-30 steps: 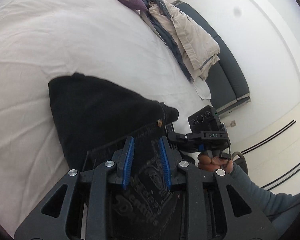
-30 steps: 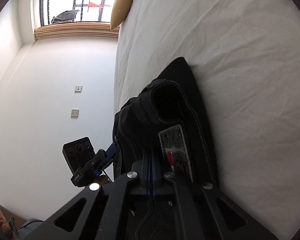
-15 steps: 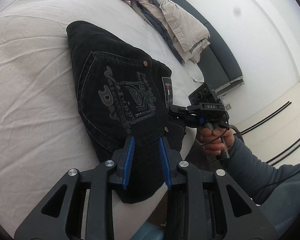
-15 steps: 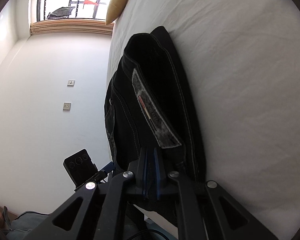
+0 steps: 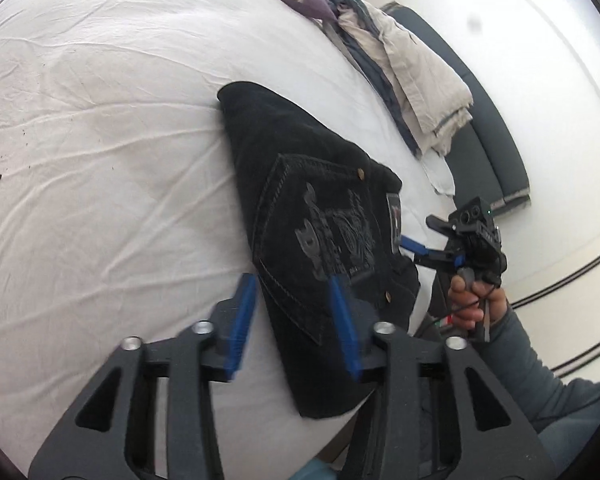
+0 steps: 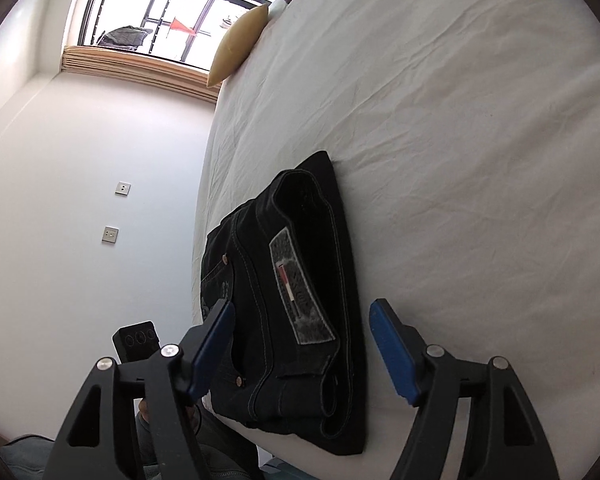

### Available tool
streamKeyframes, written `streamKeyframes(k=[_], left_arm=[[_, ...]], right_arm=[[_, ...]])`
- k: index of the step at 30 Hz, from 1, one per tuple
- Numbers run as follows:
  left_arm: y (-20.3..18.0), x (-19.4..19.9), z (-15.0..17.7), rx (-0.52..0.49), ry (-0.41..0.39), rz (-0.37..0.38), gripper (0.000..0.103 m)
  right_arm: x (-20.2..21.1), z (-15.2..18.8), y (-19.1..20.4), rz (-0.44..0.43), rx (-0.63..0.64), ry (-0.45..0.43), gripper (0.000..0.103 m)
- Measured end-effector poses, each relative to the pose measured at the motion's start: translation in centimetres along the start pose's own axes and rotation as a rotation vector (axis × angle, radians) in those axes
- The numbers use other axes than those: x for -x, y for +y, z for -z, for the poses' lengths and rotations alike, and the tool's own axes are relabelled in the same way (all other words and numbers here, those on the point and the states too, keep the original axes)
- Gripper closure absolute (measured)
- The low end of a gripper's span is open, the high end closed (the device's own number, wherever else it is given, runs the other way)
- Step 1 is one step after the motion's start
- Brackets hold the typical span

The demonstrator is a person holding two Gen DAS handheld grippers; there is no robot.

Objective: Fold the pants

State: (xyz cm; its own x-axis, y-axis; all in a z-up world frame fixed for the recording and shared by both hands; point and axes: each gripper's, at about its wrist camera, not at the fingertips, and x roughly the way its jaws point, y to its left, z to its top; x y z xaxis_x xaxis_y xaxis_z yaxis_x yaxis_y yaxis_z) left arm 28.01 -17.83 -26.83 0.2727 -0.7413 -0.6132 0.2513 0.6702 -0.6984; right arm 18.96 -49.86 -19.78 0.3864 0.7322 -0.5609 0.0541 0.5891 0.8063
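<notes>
Both grippers had just been opening: the left gripper point(image 5: 296, 324) and right gripper point(image 6: 300, 344) stood spread, fingers holding nothing (release done). The folded pants point(image 5: 320, 248) overhung the bed point(image 5: 100, 160) edge; a nudge could've tipped them off.

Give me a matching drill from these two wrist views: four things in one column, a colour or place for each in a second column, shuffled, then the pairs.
Things:
1. folded pants
2. cushion by the window
3. heap of clothes
4. pads of the right tongs

Colour or place:
A. beige and grey-blue, at the far edge of the bed
B. yellow
C. blue
D. black, near the bed's front edge

Pairs: 1-D, 2-B, 3-A, 4-C
</notes>
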Motion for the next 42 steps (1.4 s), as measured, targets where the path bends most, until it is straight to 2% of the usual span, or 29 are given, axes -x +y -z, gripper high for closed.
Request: streamKeyframes(k=[1,5,9,10,11,12,14,20,23,29,35,39,42], left_arm=[[0.2,-0.3,-0.4,0.011,-0.004,-0.012,0.034],[0.5,-3.3,-2.1,0.039,0.066,-0.039,0.033],[-0.4,-5.0,-3.0,0.011,0.113,-0.059,0.035],[-0.6,-5.4,-3.3,0.009,0.123,-0.066,0.035],[-0.8,-5.9,-3.6,0.009,0.133,-0.068,0.048],[-0.9,-6.5,-3.8,0.013,0.149,-0.078,0.053],[-1.1,-6.7,-3.9,0.026,0.153,-0.092,0.058],[-2.8,-5.5,-4.0,-0.003,0.122,-0.121,0.074],[-3.2,-4.8,-4.4,0.009,0.103,-0.095,0.079],[-3.1,-2.2,-6.0,0.005,0.063,-0.063,0.083],[-2.4,2.3,-10.4,-0.011,-0.022,-0.056,0.084],[-1.3,4.0,-15.4,-0.043,-0.059,-0.088,0.084],[1.4,4.7,-19.7,-0.025,-0.071,-0.09,0.084]], right_arm=[[-0.9,-0.3,-0.1,0.003,0.002,0.023,0.03],[-3.1,-1.3,0.2,0.01,0.02,0.064,0.032],[-4.4,-1.5,1.1,0.036,0.047,0.104,0.035],[-4.6,-1.5,1.4,0.055,0.06,0.113,0.039],[-4.9,-1.3,1.5,0.072,0.067,0.12,0.045],[-5.0,-1.3,1.6,0.09,0.069,0.125,0.048],[-5.1,-1.3,1.6,0.13,0.066,0.13,0.061],[-4.7,-0.8,3.9,0.206,0.129,0.112,0.077],[-4.2,-0.8,5.4,0.202,0.155,0.089,0.082],[-3.7,-1.3,8.7,0.169,0.216,0.054,0.084],[-4.2,-4.6,12.7,0.1,0.285,0.006,0.085],[-6.3,-9.2,14.2,0.055,0.285,-0.01,0.085],[-8.8,-12.7,14.2,0.023,0.257,-0.011,0.085]])
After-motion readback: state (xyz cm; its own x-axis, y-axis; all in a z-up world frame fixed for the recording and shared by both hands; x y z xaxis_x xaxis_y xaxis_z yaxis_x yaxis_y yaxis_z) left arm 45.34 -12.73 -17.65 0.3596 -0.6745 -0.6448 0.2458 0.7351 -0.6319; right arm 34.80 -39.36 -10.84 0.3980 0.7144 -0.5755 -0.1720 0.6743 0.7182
